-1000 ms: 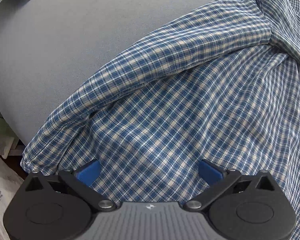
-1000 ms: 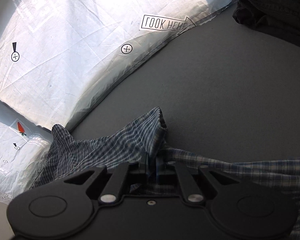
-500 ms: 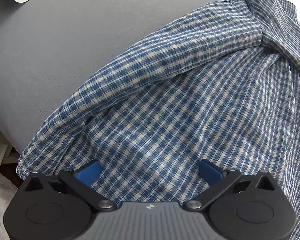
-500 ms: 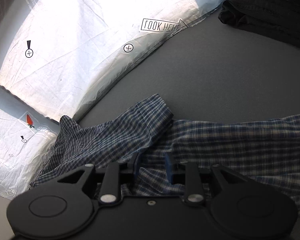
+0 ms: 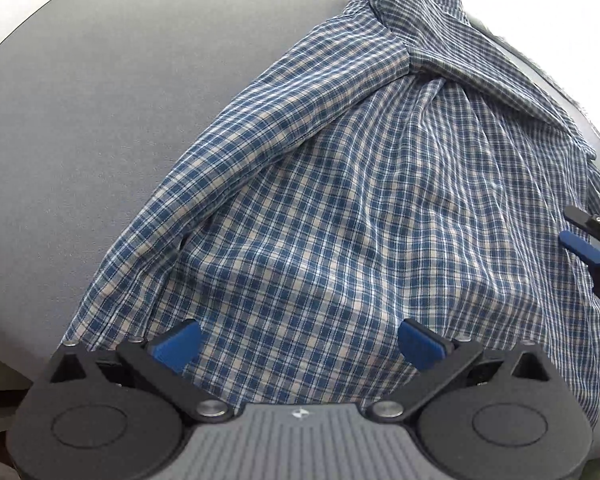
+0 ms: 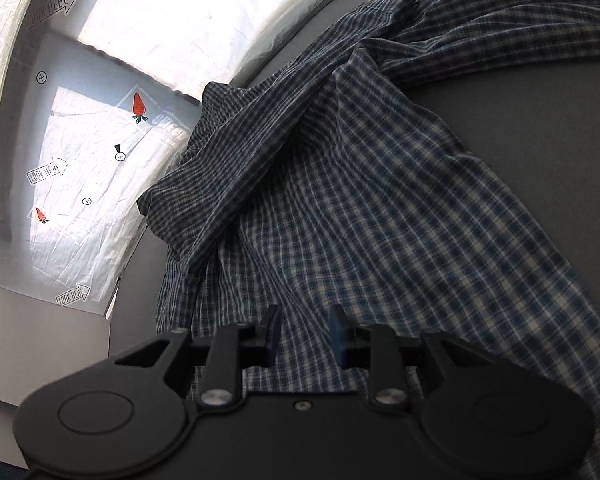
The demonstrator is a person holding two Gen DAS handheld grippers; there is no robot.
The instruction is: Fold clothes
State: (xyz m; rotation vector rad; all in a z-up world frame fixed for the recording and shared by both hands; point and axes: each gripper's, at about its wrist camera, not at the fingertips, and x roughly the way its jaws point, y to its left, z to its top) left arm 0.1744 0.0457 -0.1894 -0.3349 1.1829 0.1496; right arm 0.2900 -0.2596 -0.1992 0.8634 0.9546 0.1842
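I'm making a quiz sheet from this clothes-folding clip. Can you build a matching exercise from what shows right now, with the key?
Things:
1. plaid shirt
2. table top
3. left gripper
4. white printed sheet

Descriptions:
A. plain grey
B. jaws wide apart, nothing between the pads
C. carrot pictures and arrow labels
D. blue and white checks, spread out and wrinkled

Pairs: 1-D, 2-A, 3-B, 4-C

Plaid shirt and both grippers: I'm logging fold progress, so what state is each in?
Plaid shirt: spread rumpled on the grey table, one sleeve folded across.
Left gripper: jaws wide open, empty.
Right gripper: jaws apart, gripping nothing.
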